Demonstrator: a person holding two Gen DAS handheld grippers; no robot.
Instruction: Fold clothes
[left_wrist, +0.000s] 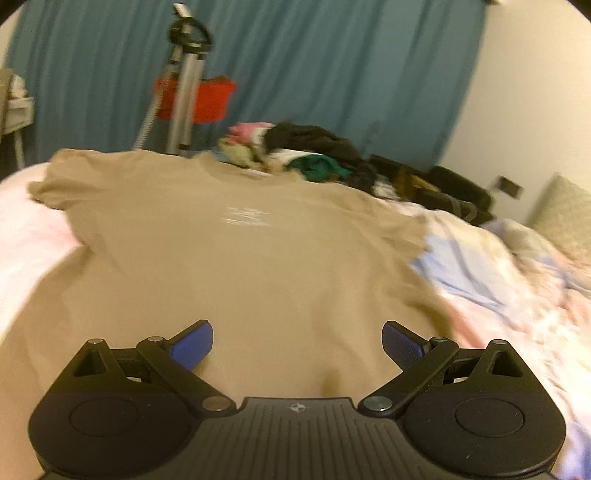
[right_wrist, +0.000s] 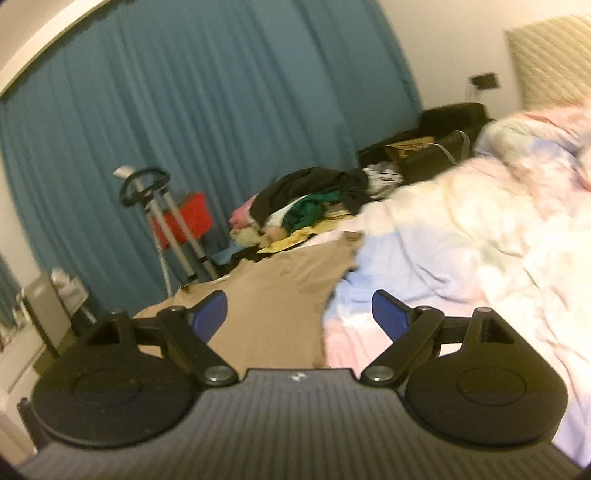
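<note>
A tan, soft cotton T-shirt (left_wrist: 236, 258) lay spread flat across the centre of the left view, on a rumpled pastel quilt (left_wrist: 498, 280), seemingly laid out for folding. The left gripper (left_wrist: 297, 341) hovered over its near hem, blue ribbed fingers (left_wrist: 194, 345) wide and empty. The right gripper (right_wrist: 299, 314), equally wide, straddled the shirt's side edge. A heap of mixed crumpled clothes (left_wrist: 295, 151) waited at upper centre.

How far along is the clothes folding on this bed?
Early. Done: the tan T-shirt lies spread flat on the bedspread, not yet folded. In hand: nothing; the left claw and right claw are both open and empty. Left: folding that shirt, then the clothes pile behind it.
</note>
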